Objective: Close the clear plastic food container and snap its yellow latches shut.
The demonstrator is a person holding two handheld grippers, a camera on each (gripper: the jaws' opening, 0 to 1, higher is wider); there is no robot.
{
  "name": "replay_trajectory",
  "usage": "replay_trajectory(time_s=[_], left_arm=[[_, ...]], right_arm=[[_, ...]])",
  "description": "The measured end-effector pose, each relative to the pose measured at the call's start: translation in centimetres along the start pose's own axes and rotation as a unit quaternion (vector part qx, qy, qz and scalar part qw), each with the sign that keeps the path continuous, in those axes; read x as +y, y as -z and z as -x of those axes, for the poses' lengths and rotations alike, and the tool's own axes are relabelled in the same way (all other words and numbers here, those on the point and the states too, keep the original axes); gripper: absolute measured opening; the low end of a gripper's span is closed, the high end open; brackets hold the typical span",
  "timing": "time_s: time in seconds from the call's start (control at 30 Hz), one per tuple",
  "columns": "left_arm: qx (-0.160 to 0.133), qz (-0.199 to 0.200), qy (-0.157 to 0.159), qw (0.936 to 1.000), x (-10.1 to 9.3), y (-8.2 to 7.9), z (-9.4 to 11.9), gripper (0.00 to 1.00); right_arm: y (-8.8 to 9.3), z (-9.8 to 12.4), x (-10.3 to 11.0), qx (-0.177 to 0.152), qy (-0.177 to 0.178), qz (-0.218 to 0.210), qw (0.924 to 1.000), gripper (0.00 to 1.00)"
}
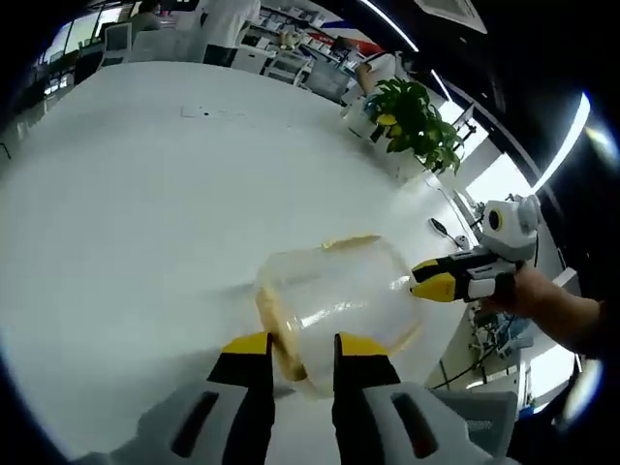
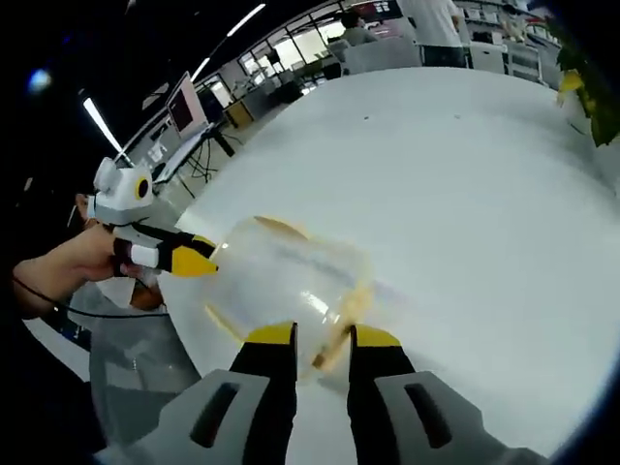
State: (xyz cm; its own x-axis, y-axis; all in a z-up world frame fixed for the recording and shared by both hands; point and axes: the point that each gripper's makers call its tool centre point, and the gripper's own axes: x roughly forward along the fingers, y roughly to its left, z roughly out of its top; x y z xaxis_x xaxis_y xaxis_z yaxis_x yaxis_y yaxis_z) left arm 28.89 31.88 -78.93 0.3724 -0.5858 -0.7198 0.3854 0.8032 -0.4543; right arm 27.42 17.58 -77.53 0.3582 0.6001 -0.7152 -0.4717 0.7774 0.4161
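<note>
Pinching from two sides, both grippers work on the clear container (image 1: 334, 305), which sits on the white table (image 1: 145, 194) near its edge. In the left gripper view the left gripper (image 1: 302, 347) has its jaws narrowed at 6 o'clock around the near rim of the container, with a yellowish strip, likely a latch (image 1: 276, 329), between or just behind the tips; whether they truly clamp it I cannot tell. The right gripper (image 1: 436, 281) reaches in from 3 o'clock, its yellow tips touching or just beside the far wall, a hand (image 1: 542, 300) behind it.

In the right gripper view the right gripper (image 2: 325, 339) stands narrow at 6 o'clock against the container (image 2: 281, 276), and the left gripper (image 2: 189, 257) comes in from 9 o'clock.

To do this step well, I judge one tool should steady the box while the other presses each latch squarely toward the wall; a slanted push could slide the light box toward the table edge.

The container is blurred; I can make out nothing inside it, only yellow strips along its rim.

A potted plant (image 1: 417, 121) stands at 1 o'clock in the left gripper view.
</note>
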Motion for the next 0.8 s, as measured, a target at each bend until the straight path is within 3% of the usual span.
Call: replay_trajectory(time_s=[0.27,0.57,0.63,0.67,0.73,0.8], left_arm=[[0.028,-0.008,-0.003,0.9996,-0.3,0.1,0.0,0.17],[0.034,-0.025,0.006,0.9991,-0.6,0.3,0.3,0.21],[0.034,-0.077,-0.004,0.9964,-0.4,0.0,0.6,0.23],[0.035,-0.103,-0.015,0.9940,-0.5,-0.1,0.8,0.24],[0.028,-0.183,-0.049,0.9815,-0.5,-0.9,1.2,0.28],[0.015,-0.236,-0.057,0.9699,-1.2,-1.6,1.4,0.31]], right_arm=[[0.3,0.0,-0.4,0.015,-0.016,0.005,0.9998,0.17],[0.4,0.1,-0.8,0.020,-0.032,-0.001,0.9993,0.20],[0.3,0.1,-0.7,0.019,-0.037,0.016,0.9990,0.20],[0.1,0.2,-0.7,0.018,-0.037,0.052,0.9978,0.20],[-0.1,0.4,-0.8,0.022,-0.029,0.090,0.9953,0.19],[-0.5,0.6,-1.0,0.028,-0.022,0.142,0.9892,0.15]])
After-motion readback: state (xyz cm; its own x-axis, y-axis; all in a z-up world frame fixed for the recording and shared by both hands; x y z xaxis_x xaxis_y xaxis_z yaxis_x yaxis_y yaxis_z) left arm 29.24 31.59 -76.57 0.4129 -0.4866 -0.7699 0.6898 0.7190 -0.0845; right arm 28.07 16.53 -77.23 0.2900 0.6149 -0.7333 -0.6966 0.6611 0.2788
